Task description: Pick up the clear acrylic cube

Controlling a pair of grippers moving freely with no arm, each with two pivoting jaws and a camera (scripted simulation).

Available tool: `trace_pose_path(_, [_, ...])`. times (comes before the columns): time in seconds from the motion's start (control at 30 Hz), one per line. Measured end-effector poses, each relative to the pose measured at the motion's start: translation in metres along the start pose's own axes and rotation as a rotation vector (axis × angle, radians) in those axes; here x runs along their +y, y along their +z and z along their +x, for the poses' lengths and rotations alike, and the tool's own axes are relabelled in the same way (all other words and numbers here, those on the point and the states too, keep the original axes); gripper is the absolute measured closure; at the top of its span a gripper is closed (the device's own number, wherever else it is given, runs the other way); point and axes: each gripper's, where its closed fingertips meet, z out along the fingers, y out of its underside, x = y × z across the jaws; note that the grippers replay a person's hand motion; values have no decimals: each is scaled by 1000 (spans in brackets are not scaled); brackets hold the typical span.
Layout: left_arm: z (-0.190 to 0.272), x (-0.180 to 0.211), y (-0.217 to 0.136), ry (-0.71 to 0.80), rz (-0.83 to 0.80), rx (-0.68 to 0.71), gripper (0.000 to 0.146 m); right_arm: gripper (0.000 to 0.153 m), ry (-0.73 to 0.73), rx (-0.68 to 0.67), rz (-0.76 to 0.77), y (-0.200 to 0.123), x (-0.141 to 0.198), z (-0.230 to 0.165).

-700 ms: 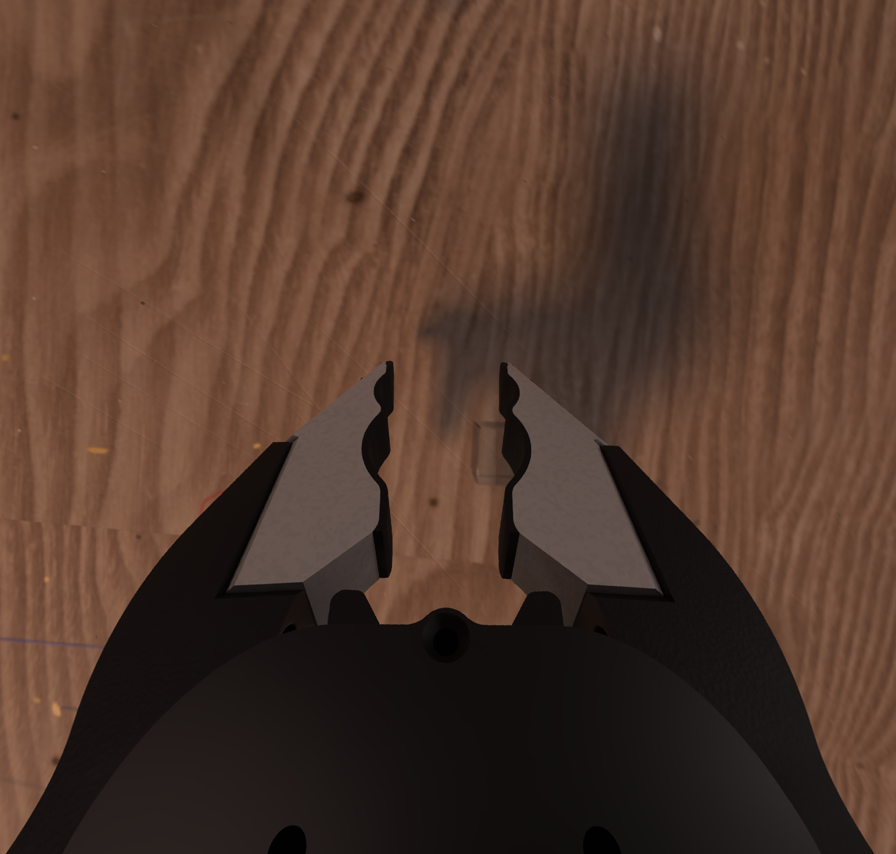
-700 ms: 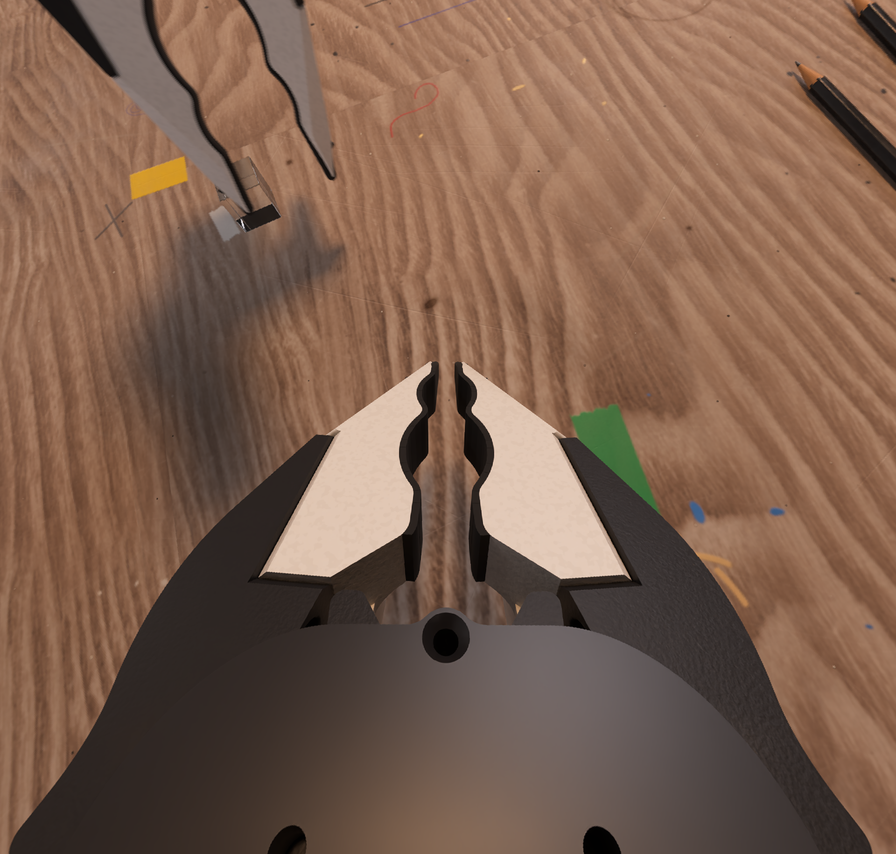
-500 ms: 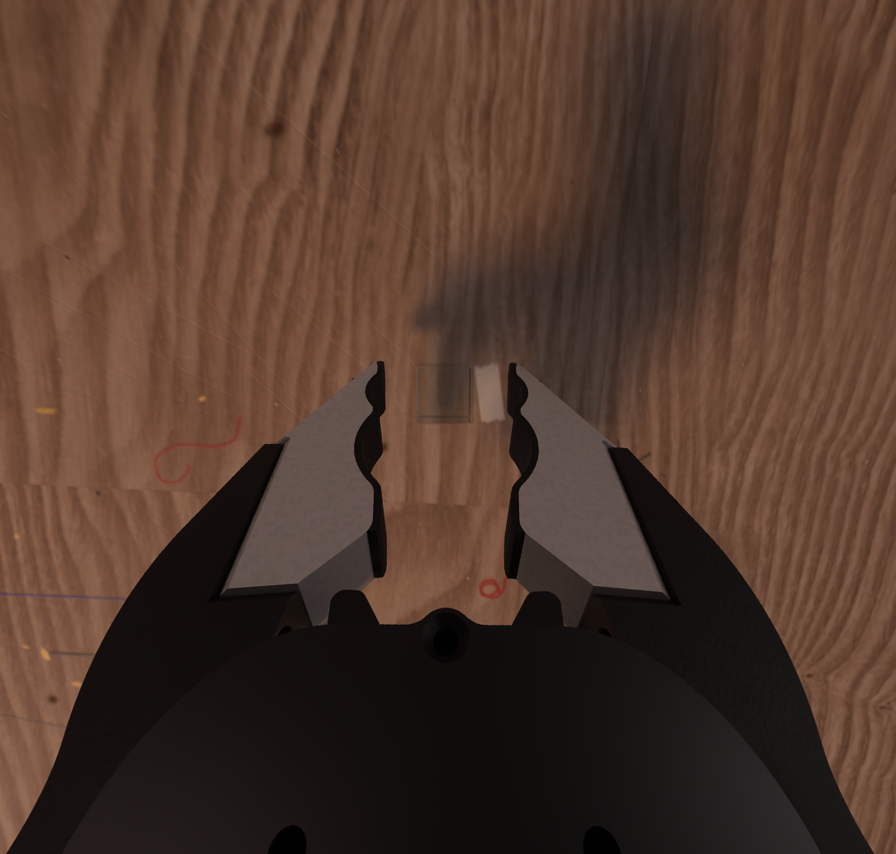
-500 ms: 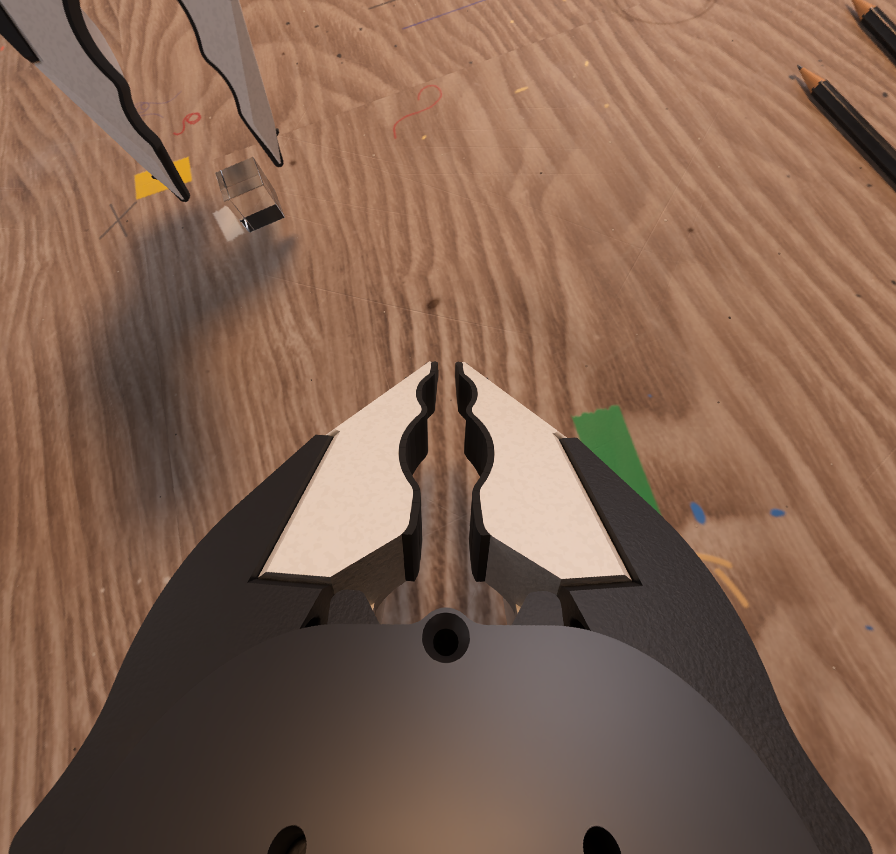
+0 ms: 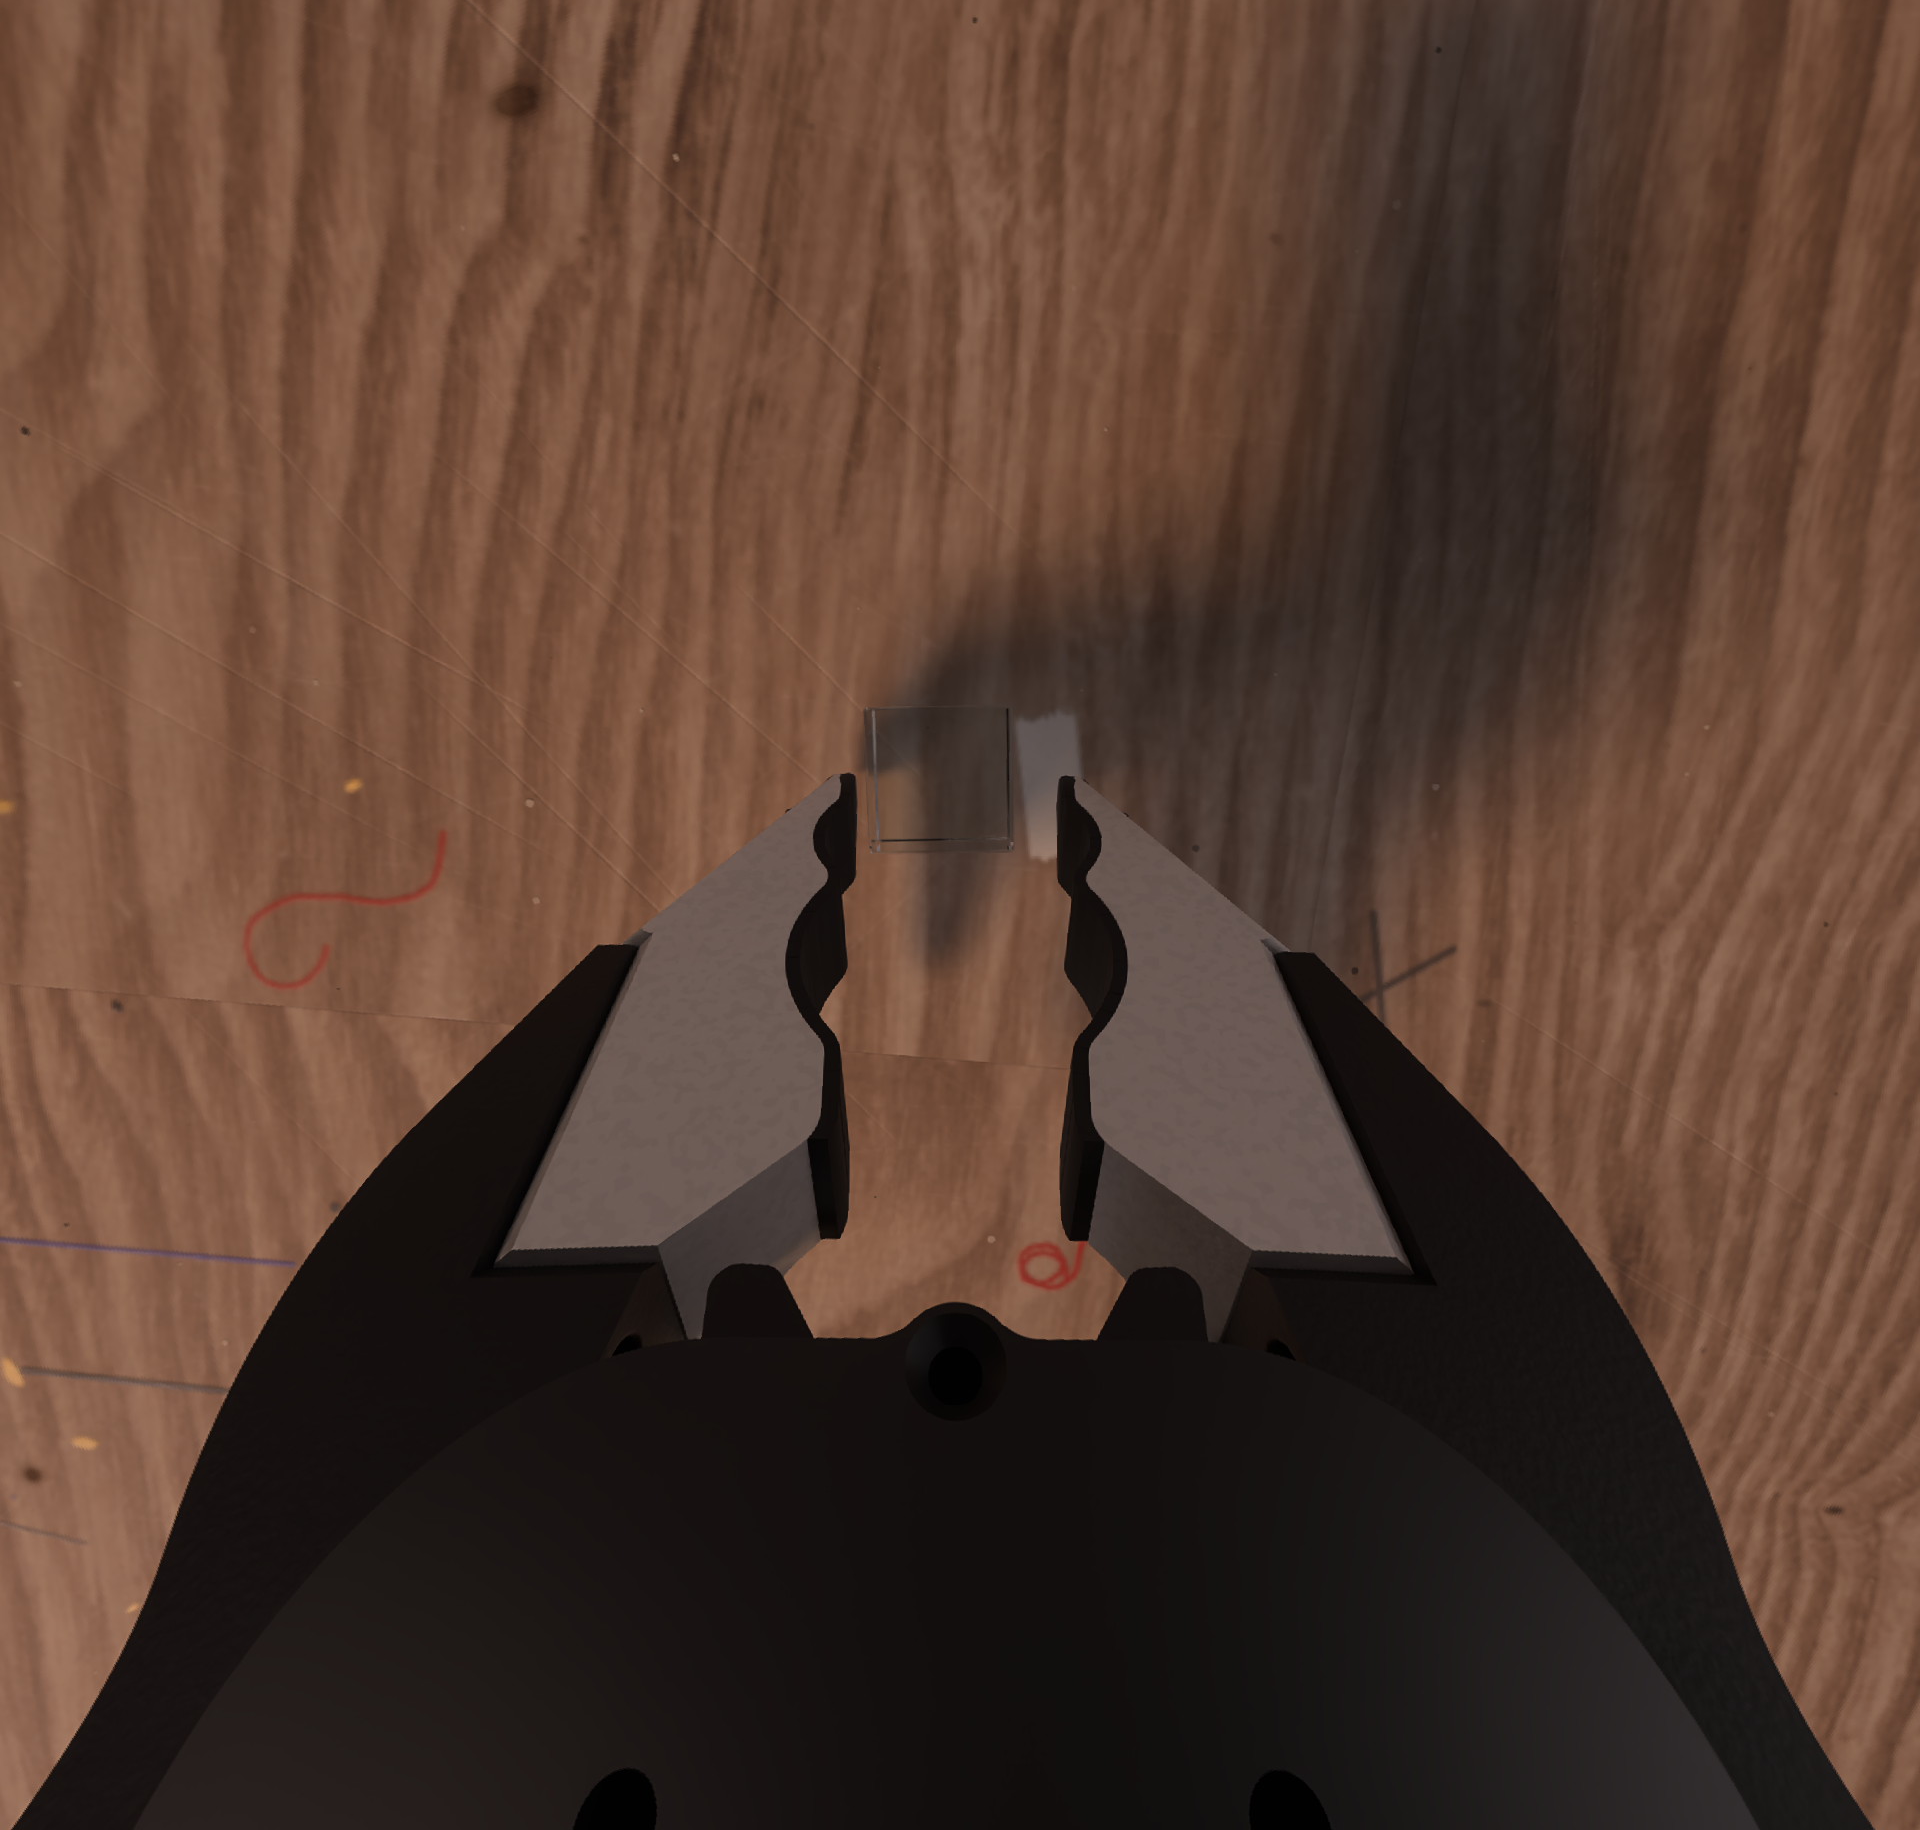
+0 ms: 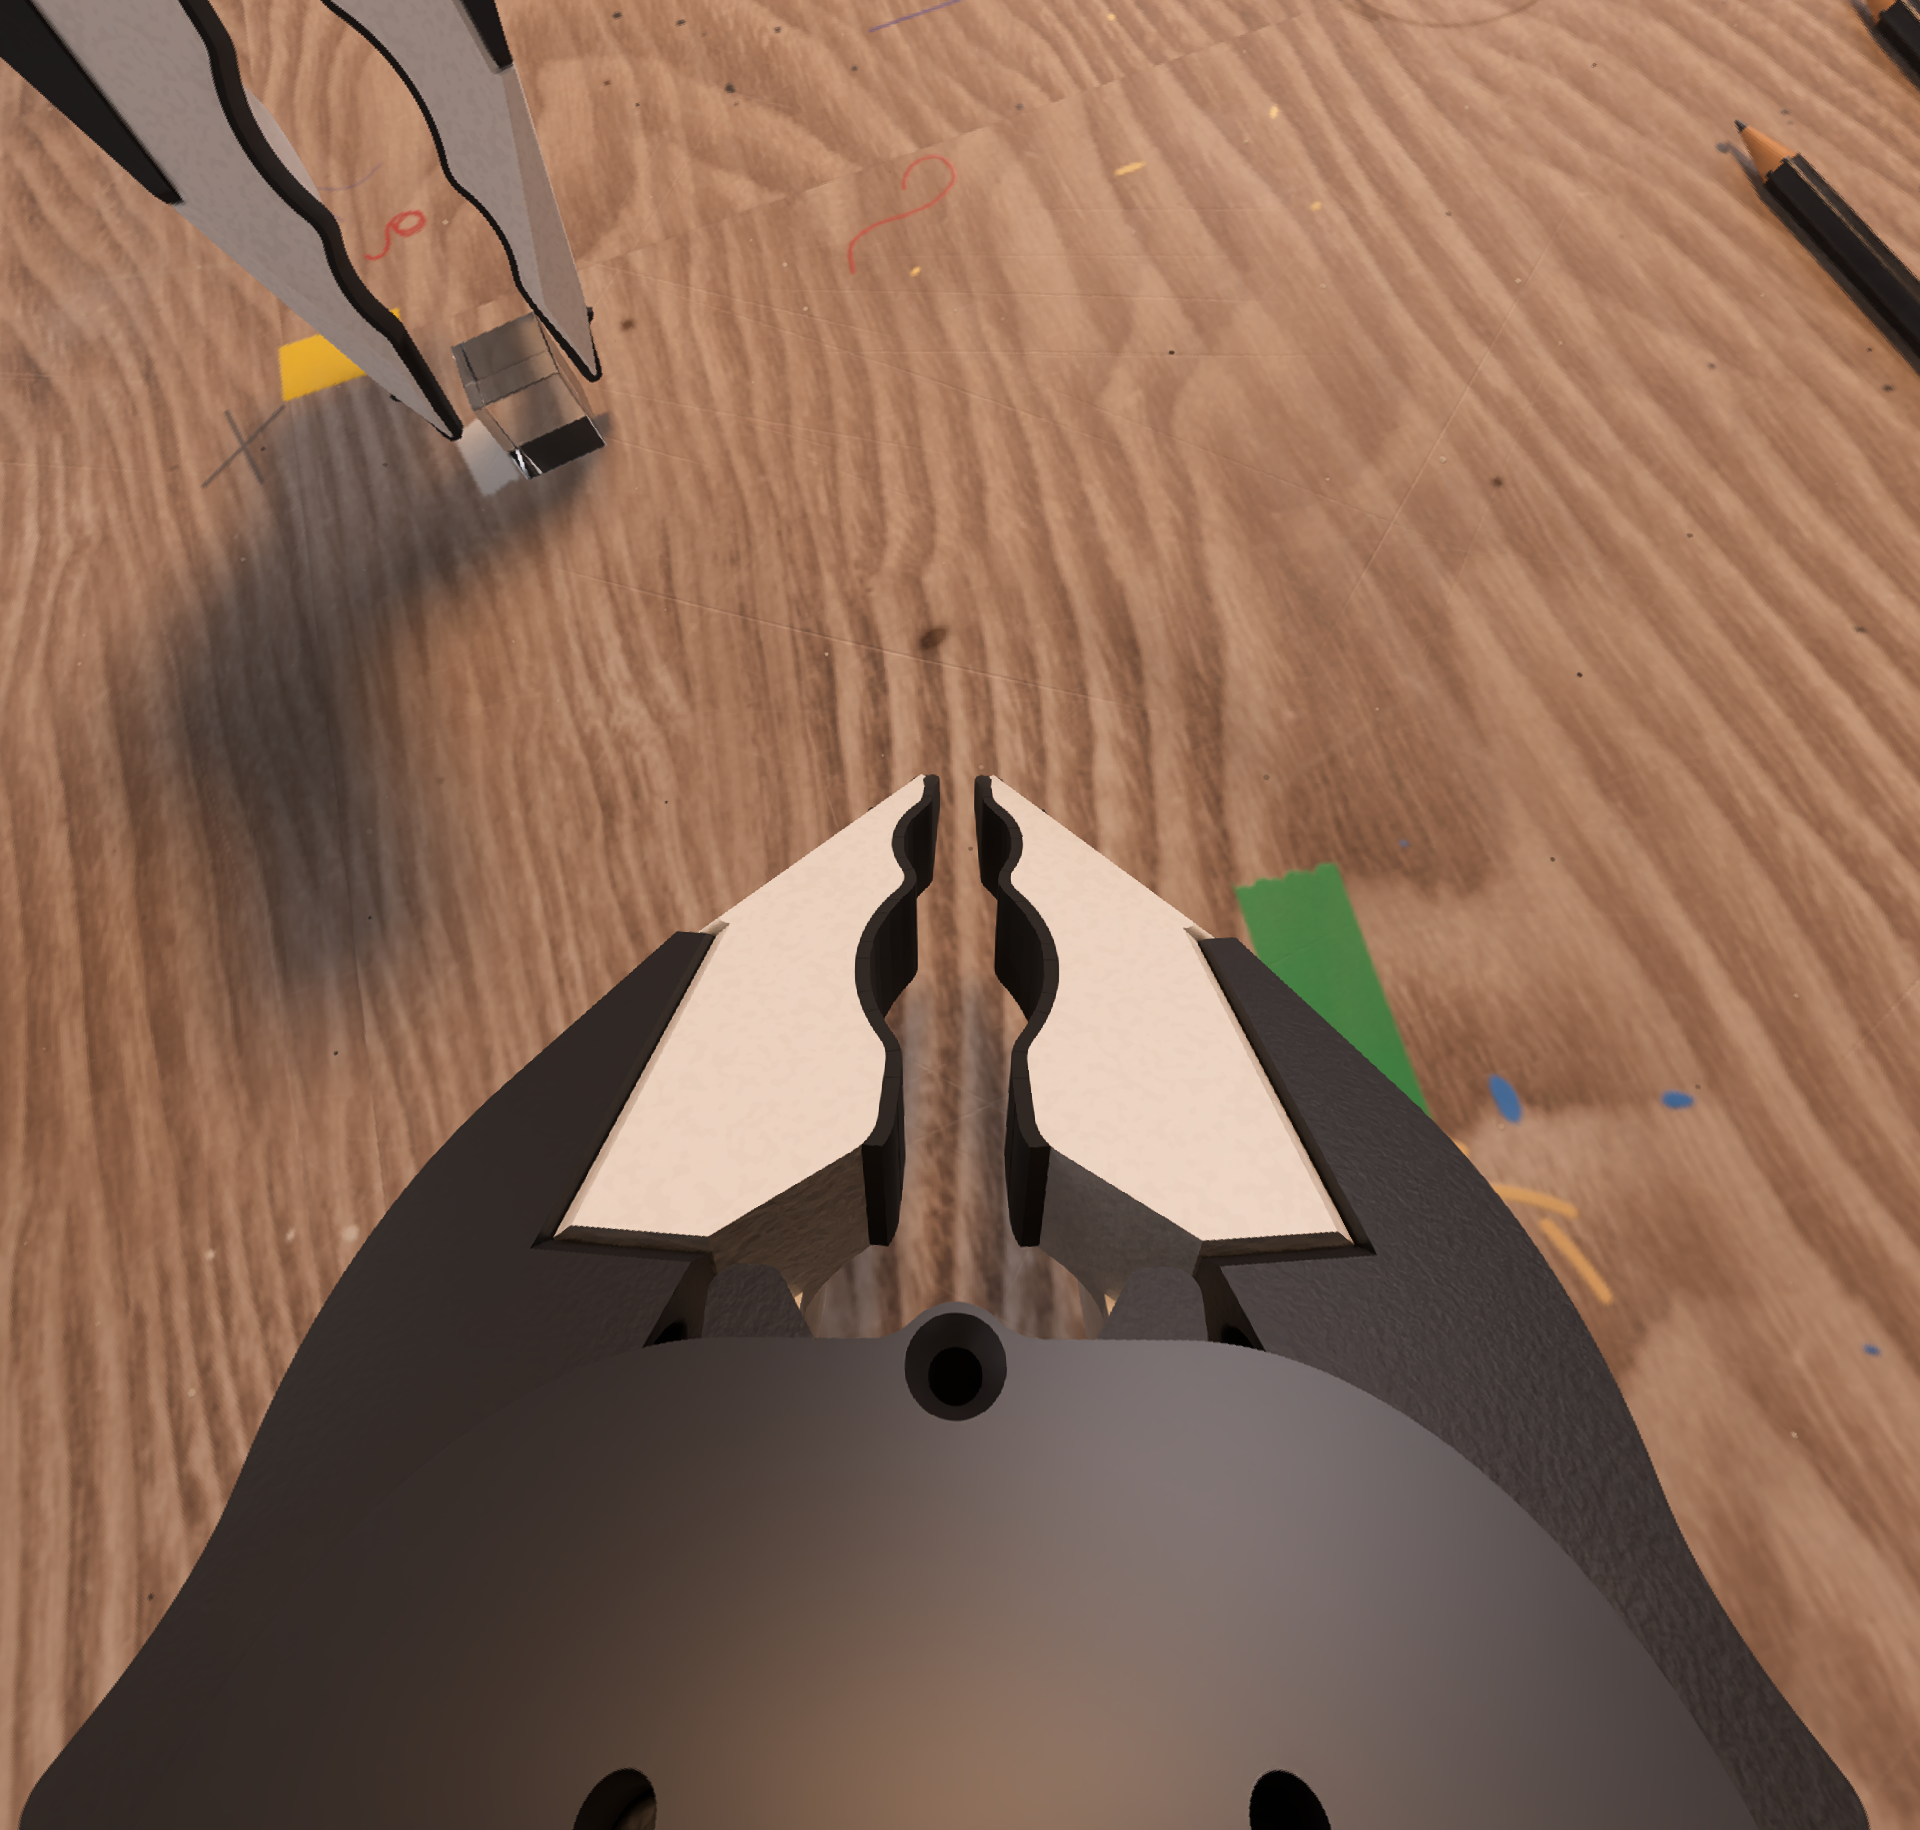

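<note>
The clear acrylic cube rests on the wooden table, just ahead of and between the tips of my left gripper. The left gripper is open, pointing down at the table, with its grey fingers either side of the cube's near edge and not touching it. In the right wrist view the cube sits at the far left between the left gripper's fingertips. My right gripper is shut and empty, low over the table, well away from the cube.
Two black pencils lie at the far right. A green tape strip lies beside the right gripper, a yellow tape piece behind the left fingers. Red scribbles and paint flecks mark the wood.
My left gripper has shifted over the cube and come lower, so the cube now sits centred between its fingertips, and its fingers have opened wider. The right gripper has not moved.
</note>
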Motion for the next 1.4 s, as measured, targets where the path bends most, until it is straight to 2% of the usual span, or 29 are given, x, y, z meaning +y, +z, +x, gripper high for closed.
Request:
trace_pose_path(0.13, [-4, -1, -1, 14, 5, -27, 109, 146, 0, 0, -1, 0, 1, 0])
trace_pose_path(0.2, [-7, -1, -2, 25, 2, -53, 119, 146, -1, 1, -2, 0, 1, 0])
trace_pose_path(0.97, [-22, -18, -7, 46, 60, -160, 119, 145, -2, -1, 1, -1, -1, 0])
trace_pose_path(1.4, [-14, -32, -8, 66, 109, -189, 119, 144, 12, 39, 15, -7, -4, 7])
